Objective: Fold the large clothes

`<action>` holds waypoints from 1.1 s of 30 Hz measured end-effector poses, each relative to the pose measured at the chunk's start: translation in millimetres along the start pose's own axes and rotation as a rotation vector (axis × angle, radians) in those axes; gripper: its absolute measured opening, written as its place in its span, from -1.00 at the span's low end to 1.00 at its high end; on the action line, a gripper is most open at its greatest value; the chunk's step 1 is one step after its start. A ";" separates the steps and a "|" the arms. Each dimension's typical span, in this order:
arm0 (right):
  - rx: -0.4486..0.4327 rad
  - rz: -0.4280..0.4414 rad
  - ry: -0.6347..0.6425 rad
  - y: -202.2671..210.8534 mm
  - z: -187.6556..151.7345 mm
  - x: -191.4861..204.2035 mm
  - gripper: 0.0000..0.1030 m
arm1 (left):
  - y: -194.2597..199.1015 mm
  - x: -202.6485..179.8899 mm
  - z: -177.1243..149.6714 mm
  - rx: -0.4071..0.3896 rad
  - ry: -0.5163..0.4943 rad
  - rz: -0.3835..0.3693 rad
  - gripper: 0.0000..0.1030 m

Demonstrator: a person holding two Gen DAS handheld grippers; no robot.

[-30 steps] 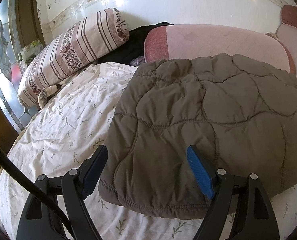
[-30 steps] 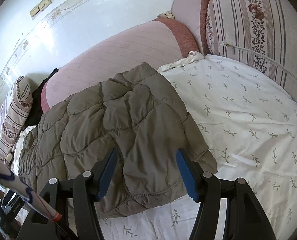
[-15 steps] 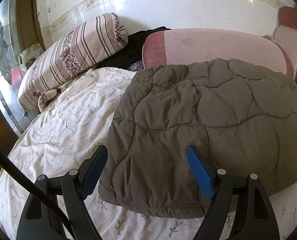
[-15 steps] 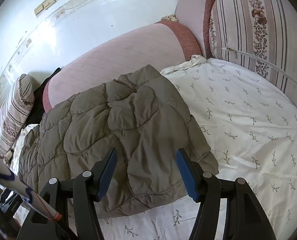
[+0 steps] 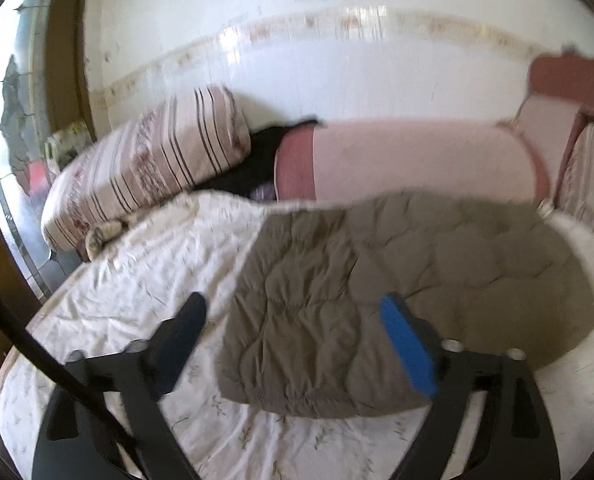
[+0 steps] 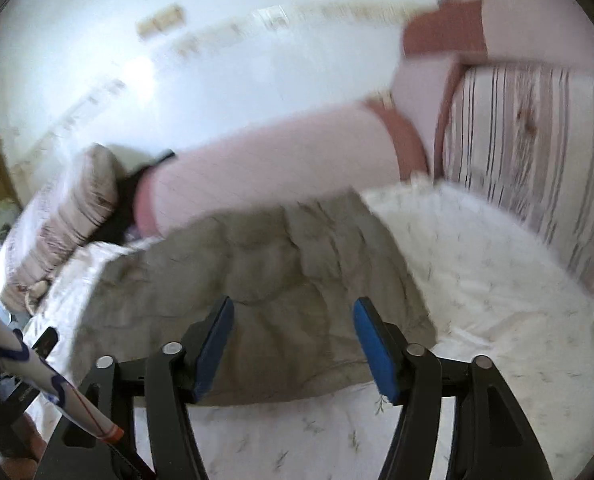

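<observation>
A folded grey-brown quilted jacket [image 5: 377, 280] lies flat on the white floral bed sheet [image 5: 145, 292]. It also shows in the right wrist view [image 6: 265, 280]. My left gripper [image 5: 293, 324] is open and empty, raised above and in front of the jacket's near left corner. My right gripper [image 6: 293, 328] is open and empty, raised in front of the jacket's near right edge. Neither touches the jacket. Both views are motion-blurred.
A long pink bolster [image 5: 409, 160] lies behind the jacket against the white wall. A striped pillow [image 5: 149, 168] sits at the back left with a black garment [image 5: 257, 160] beside it. Another striped cushion [image 6: 537, 152] stands on the right. A window is at far left.
Both grippers have pulled back and lifted away from the jacket, so it looks smaller and farther. The jaws have stayed open. The jacket has not moved.
</observation>
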State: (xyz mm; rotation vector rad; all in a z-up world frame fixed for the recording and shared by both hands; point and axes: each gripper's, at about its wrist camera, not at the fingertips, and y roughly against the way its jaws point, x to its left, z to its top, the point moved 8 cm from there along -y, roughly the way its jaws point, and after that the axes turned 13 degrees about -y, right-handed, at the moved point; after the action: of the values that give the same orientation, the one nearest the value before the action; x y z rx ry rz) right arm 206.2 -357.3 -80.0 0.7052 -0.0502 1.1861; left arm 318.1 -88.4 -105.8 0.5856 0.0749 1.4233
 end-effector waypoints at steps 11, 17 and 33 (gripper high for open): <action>-0.101 0.107 0.159 189.6 -33.9 65.1 0.92 | 180.2 15.5 -11.7 -0.067 -0.005 -0.010 1.00; -0.143 0.096 0.190 235.8 -38.0 75.7 0.99 | 215.4 20.0 -25.3 -0.028 0.045 -0.108 1.00; -0.119 0.109 0.237 244.9 -59.1 94.9 0.99 | 230.1 18.7 -36.0 -0.032 0.034 -0.097 1.00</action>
State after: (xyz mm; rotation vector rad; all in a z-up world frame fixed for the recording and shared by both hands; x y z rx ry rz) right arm 15.0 -200.9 27.2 0.4582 0.0394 1.3533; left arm 98.9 -51.3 -33.8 0.5244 0.1062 1.3377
